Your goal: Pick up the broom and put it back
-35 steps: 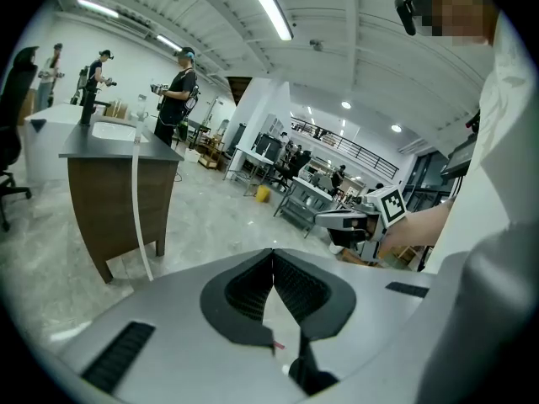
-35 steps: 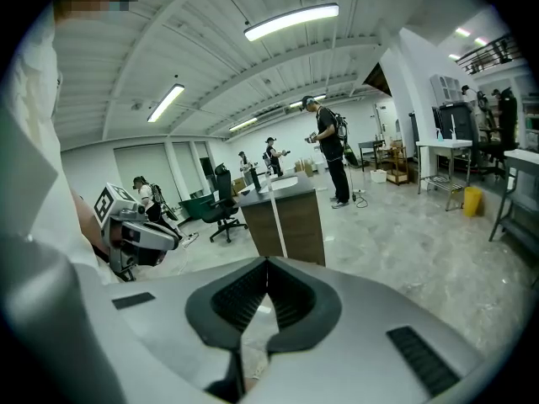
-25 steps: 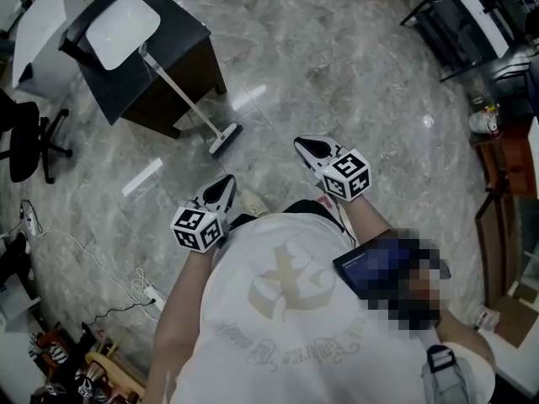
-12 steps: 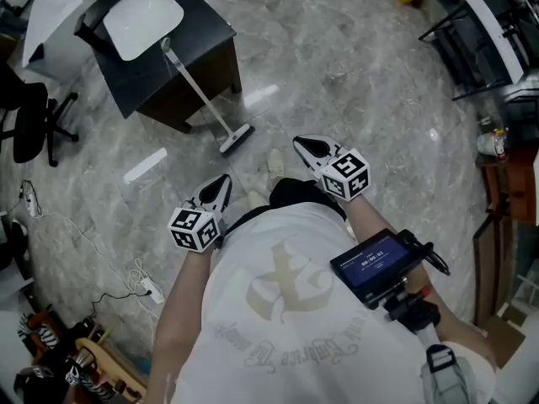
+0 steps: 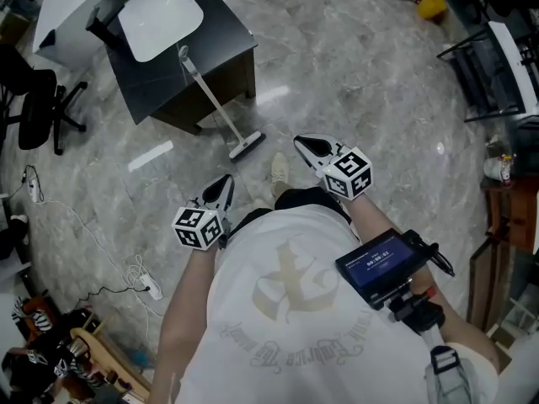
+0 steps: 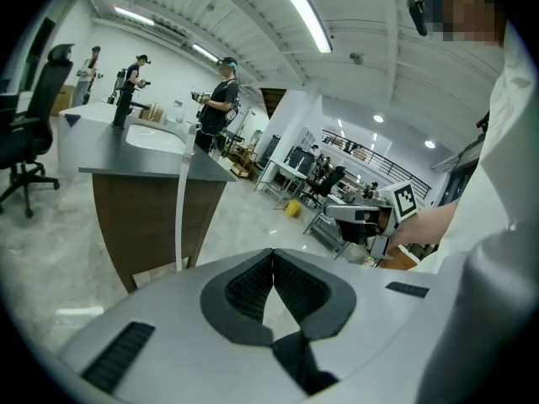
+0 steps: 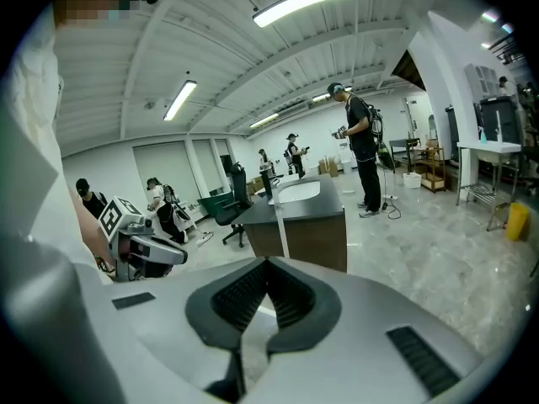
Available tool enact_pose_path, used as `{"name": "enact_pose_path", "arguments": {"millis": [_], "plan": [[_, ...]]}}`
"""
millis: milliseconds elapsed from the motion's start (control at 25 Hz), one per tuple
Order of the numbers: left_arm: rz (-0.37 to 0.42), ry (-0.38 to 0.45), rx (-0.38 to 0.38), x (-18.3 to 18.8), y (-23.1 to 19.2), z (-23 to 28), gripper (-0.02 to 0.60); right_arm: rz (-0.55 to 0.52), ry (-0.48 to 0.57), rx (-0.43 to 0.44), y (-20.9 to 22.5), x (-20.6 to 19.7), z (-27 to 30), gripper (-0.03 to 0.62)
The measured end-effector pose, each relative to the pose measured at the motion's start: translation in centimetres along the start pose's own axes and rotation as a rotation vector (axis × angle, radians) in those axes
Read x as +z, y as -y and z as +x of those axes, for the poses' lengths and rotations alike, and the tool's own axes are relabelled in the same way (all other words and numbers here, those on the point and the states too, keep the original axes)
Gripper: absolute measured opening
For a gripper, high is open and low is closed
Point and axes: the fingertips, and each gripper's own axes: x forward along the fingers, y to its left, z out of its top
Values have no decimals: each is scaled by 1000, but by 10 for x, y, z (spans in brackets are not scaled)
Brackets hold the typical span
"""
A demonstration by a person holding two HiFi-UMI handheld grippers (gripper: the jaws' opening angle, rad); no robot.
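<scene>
The white broom [image 5: 212, 102] leans on the dark sink cabinet [image 5: 217, 32], its head [image 5: 247, 147] on the marble floor. My left gripper [image 5: 225, 181] and right gripper [image 5: 302, 145] are held out in front of my body, short of the broom, both shut and empty. In the left gripper view the shut jaws [image 6: 272, 257] point toward the broom handle [image 6: 180, 213] and the cabinet [image 6: 139, 217]. Past the shut right gripper [image 7: 267, 264], the right gripper view shows the handle [image 7: 280, 224] standing against the cabinet [image 7: 316, 225].
A black office chair [image 5: 38, 108] stands left of the cabinet. Cables and a power strip [image 5: 145, 289] lie on the floor at lower left. Metal racks [image 5: 497, 74] and a yellow bin [image 5: 431, 5] sit at the right. People stand behind the cabinet [image 6: 221, 99].
The cabinet and broom have shifted right and nearer in the head view as I walk toward them. Both grippers stay shut in front of me.
</scene>
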Motion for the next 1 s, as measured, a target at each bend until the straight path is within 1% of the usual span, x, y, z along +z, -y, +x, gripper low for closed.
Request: {"name": "enact_pose_path", "arguments": {"millis": [160, 440, 600, 800, 1000], "plan": [[-13, -9, 10, 9, -17, 21, 12, 2, -24, 22, 15, 5, 16, 18], [-51, -3, 71, 30, -54, 59, 12, -11, -72, 58, 41, 18, 38, 18], [-71, -10, 92, 39, -75, 83, 12, -13, -97, 73, 57, 24, 54, 18], [-89, -32, 155, 43, -107, 104, 12, -10, -134, 96, 69, 25, 67, 18], [-78, -44, 204, 52, -131, 120, 12, 3, -151, 92, 87, 24, 72, 18]]}}
